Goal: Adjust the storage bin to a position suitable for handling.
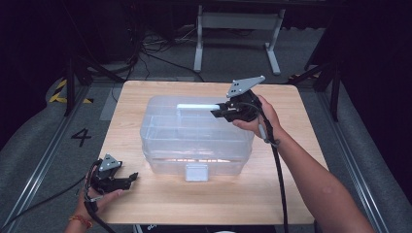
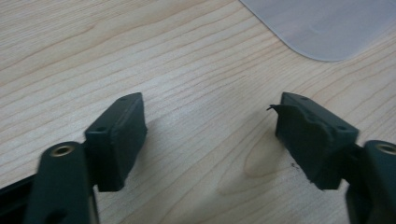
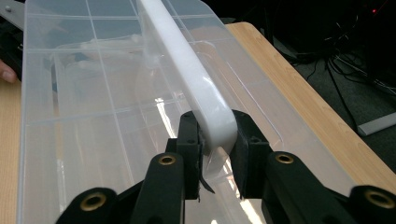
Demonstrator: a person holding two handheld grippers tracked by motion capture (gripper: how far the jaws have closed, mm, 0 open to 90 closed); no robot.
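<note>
Right gripper (image 3: 212, 154) is clamped on the box (image 1: 194, 136) handle (image 3: 187, 70); left gripper (image 2: 210, 135) waits agape, empty. Next, probably a steady lift.

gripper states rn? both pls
Left gripper: open, nothing between the jaws, over the table.
Right gripper: shut on the white handle of the clear box.
</note>
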